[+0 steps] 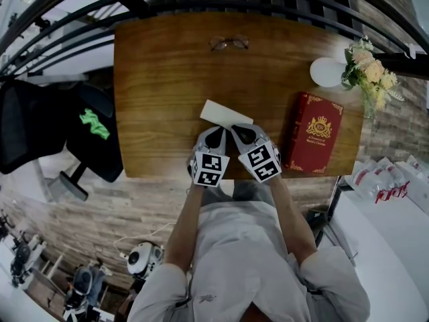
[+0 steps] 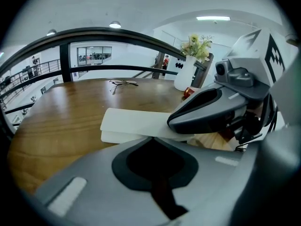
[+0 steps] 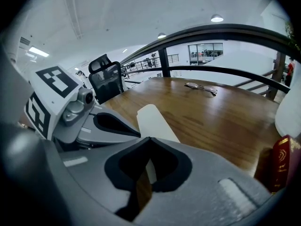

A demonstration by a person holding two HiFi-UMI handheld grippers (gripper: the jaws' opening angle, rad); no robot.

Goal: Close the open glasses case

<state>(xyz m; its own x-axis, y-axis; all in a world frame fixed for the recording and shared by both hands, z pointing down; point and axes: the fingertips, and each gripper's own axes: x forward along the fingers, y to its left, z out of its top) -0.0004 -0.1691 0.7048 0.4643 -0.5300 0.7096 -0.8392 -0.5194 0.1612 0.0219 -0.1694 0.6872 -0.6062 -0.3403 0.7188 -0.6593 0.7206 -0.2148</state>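
Observation:
The white glasses case (image 1: 226, 115) lies flat on the wooden table (image 1: 157, 79) near its front edge. In the left gripper view the case (image 2: 136, 121) shows two white layers, the lid resting on the base with a thin seam. My left gripper (image 1: 216, 130) and right gripper (image 1: 240, 129) sit side by side at the case's near edge, both shut, nothing between the jaws. The left gripper's tips (image 2: 150, 138) meet just short of the case; the right gripper (image 2: 211, 109) lies on the case's right end. The right gripper's tips (image 3: 146, 138) rest above the case (image 3: 153, 119).
A pair of glasses (image 1: 228, 43) lies at the table's far edge. A red book (image 1: 313, 134) is to the right, with a white vase (image 1: 328, 72) of flowers (image 1: 369, 69) behind it. A black chair (image 1: 87, 133) stands left of the table.

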